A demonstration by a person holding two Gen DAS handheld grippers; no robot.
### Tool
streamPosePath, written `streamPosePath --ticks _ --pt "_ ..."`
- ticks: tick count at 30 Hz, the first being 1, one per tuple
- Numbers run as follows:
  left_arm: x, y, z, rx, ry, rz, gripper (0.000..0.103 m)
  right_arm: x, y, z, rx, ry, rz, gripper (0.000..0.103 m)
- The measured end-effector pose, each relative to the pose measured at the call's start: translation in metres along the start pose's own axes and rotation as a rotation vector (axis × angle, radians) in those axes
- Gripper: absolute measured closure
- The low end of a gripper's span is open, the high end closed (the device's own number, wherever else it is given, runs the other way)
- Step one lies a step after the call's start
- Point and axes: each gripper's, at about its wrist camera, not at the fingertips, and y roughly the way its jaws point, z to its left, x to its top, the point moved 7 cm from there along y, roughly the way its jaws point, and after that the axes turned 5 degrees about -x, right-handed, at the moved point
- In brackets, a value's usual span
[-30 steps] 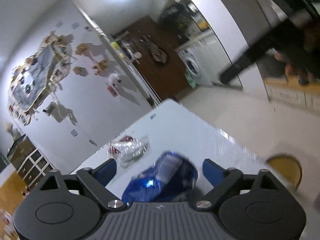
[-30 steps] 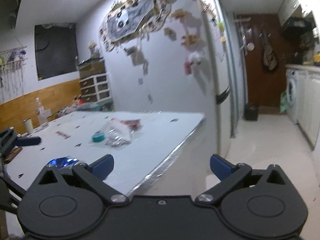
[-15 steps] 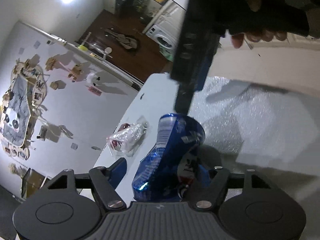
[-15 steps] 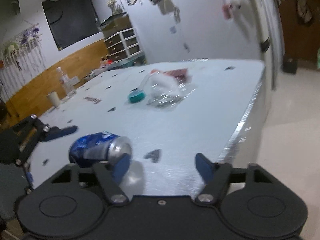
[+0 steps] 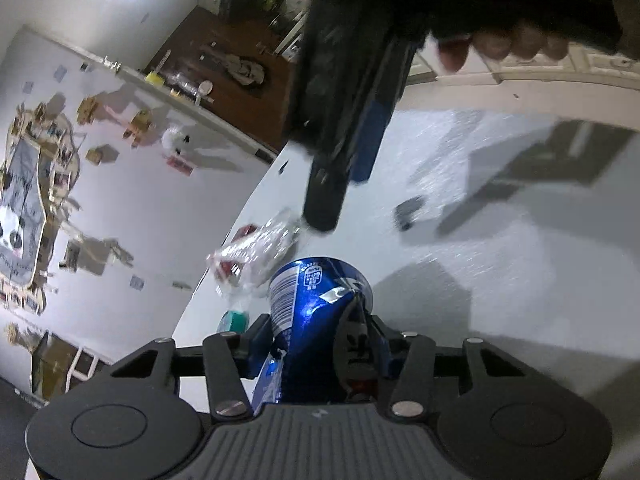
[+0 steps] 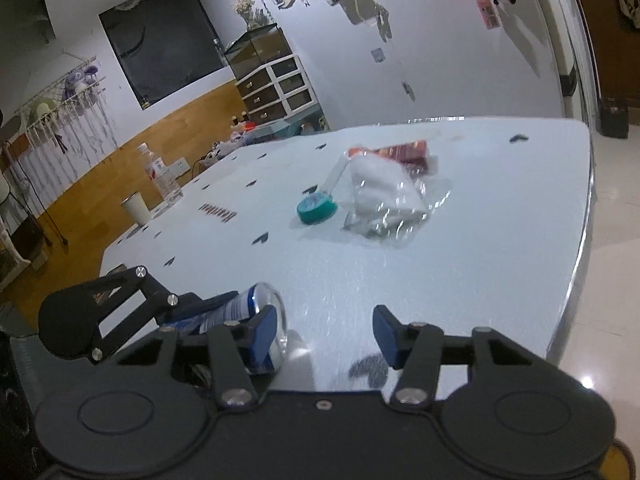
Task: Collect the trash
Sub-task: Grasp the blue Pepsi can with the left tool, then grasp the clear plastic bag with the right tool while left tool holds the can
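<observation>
My left gripper [image 5: 316, 340] is shut on a dented blue drinks can [image 5: 316, 304], which lies on the pale blue table [image 5: 500, 248]. The can also shows in the right wrist view [image 6: 256, 312], low at the left, with the left gripper [image 6: 132, 312] around it. My right gripper [image 6: 326, 334] is open and empty, just right of the can's top and above the table. It shows from the side in the left wrist view [image 5: 344, 160]. A crumpled clear plastic wrapper [image 6: 392, 196] and a teal lid [image 6: 316, 210] lie further up the table.
A red packet [image 6: 404, 152] lies behind the wrapper. A water bottle [image 6: 162, 176] and a white cup [image 6: 136, 210] stand at the table's far left edge. The table's right edge [image 6: 580, 240] drops to a tiled floor. A decorated wall and drawers stand behind.
My left gripper has closed on the blue can. My right gripper has come down over the table, close beside the can.
</observation>
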Motion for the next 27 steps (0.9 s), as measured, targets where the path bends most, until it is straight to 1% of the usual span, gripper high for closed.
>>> streamPosePath --ticks 2,4,6,7,8,9,11,15,17,19,21,24,27 --pt "-0.005 0.004 0.013 -0.01 -0.046 0.002 0.052 0.006 0.002 -0.002 -0.021 -0.018 -0.014 0.047" --pt "-0.006 0.002 0.028 -0.034 -0.134 -0.024 0.054 0.013 0.005 -0.006 -0.036 -0.021 -0.022 0.047" --pt "-0.006 -0.005 0.045 -0.04 -0.225 -0.074 0.06 0.021 0.01 -0.01 -0.051 -0.026 -0.035 0.045" --pt "-0.005 -0.009 0.053 -0.044 -0.269 -0.102 0.07 0.025 0.012 -0.013 -0.063 -0.031 -0.042 0.045" --pt "-0.004 -0.013 0.061 -0.052 -0.314 -0.129 0.073 0.028 0.014 -0.016 -0.07 -0.032 -0.048 0.044" --pt "-0.003 -0.017 0.069 -0.063 -0.363 -0.159 0.073 0.031 0.015 -0.018 -0.073 -0.028 -0.055 0.044" --pt "-0.001 -0.022 0.079 -0.082 -0.425 -0.185 0.073 0.037 0.019 -0.022 -0.064 0.001 -0.064 0.044" --pt "-0.004 -0.029 0.092 -0.124 -0.543 -0.232 0.073 0.041 0.021 -0.02 -0.018 0.031 -0.075 0.044" --pt "-0.009 -0.031 0.097 -0.164 -0.619 -0.264 0.073 0.043 0.021 -0.015 0.0 0.032 -0.082 0.044" --pt "-0.013 -0.029 0.097 -0.195 -0.684 -0.277 0.073 0.045 0.021 -0.01 0.017 0.028 -0.089 0.044" --pt "-0.017 -0.024 0.095 -0.213 -0.727 -0.27 0.073 0.046 0.021 -0.004 0.031 0.023 -0.089 0.044" --pt "-0.025 -0.014 0.106 -0.189 -0.822 -0.274 0.073 0.048 0.024 0.001 0.014 -0.002 -0.086 0.043" --pt "-0.033 -0.005 0.125 -0.144 -0.942 -0.285 0.073 0.056 0.025 -0.001 -0.023 -0.015 -0.109 0.035"
